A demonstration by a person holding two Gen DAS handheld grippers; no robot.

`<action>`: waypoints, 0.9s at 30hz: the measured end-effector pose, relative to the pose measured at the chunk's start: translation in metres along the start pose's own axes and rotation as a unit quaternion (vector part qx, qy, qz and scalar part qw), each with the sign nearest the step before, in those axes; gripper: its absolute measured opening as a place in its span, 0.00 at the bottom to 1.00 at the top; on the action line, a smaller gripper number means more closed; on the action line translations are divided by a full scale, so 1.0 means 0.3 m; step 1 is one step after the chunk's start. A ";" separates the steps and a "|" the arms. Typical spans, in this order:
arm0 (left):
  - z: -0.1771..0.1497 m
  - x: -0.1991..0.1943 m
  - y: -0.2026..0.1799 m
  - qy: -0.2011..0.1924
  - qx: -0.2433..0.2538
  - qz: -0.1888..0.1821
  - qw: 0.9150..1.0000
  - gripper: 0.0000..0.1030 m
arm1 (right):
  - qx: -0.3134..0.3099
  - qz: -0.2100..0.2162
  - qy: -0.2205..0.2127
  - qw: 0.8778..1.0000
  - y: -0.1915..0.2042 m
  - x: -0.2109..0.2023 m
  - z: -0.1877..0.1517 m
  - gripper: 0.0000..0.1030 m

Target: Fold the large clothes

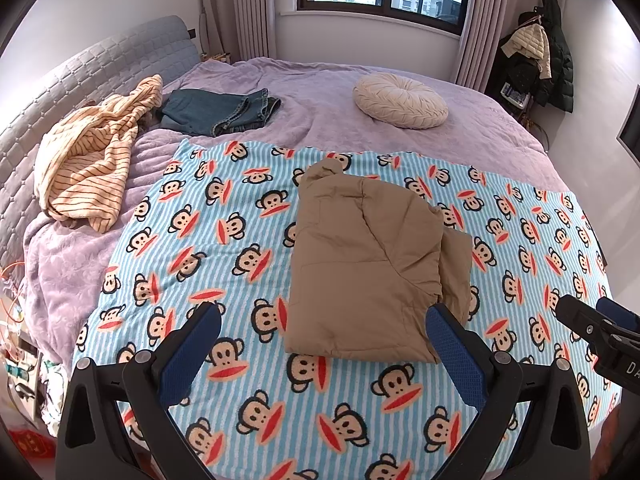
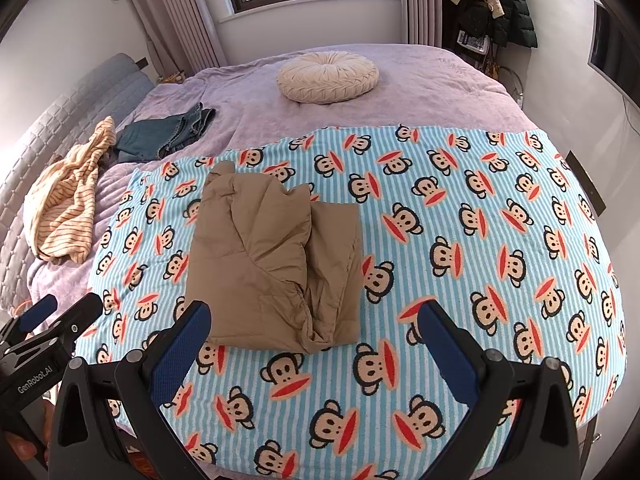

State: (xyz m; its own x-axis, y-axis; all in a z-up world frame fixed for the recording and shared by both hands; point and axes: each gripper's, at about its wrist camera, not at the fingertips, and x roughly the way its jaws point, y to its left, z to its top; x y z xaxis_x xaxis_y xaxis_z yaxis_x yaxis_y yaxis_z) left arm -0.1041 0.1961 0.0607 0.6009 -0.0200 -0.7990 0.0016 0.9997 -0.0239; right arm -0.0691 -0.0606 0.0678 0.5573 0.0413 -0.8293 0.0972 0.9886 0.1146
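A tan padded garment (image 1: 368, 264) (image 2: 276, 264) lies folded into a compact rectangle on the blue striped monkey-print blanket (image 1: 240, 380) (image 2: 460, 240). My left gripper (image 1: 324, 316) hovers open just in front of the garment's near edge, nothing between its blue-padded fingers. In its own view my right gripper (image 2: 314, 316) is open too, its left finger over the garment's near left corner. The right gripper (image 1: 596, 328) shows at the right edge of the left wrist view. At the lower left of the right wrist view sits the left gripper (image 2: 60, 312).
A crumpled striped cream garment (image 1: 92, 160) (image 2: 68, 204) and folded jeans (image 1: 216, 110) (image 2: 164, 132) lie at the left on the purple bedspread (image 1: 328, 92). A round cream cushion (image 1: 400, 100) (image 2: 328, 76) sits farther back. Coats hang on a rack (image 1: 540, 48) at the right.
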 end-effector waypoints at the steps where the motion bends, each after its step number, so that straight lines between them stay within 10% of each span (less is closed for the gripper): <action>1: -0.001 -0.001 -0.001 0.000 0.000 0.000 1.000 1.00 | 0.000 0.000 0.000 1.000 -0.001 0.001 0.002 1.00; 27: 0.001 0.007 -0.005 0.001 0.000 0.000 1.000 1.00 | 0.001 0.002 0.002 1.000 -0.004 0.004 0.004 1.00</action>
State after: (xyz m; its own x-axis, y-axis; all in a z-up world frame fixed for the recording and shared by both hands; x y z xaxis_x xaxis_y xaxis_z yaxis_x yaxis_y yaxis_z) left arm -0.1026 0.1946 0.0593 0.5988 -0.0210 -0.8006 0.0027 0.9997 -0.0242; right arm -0.0676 -0.0619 0.0671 0.5549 0.0450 -0.8307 0.0962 0.9884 0.1179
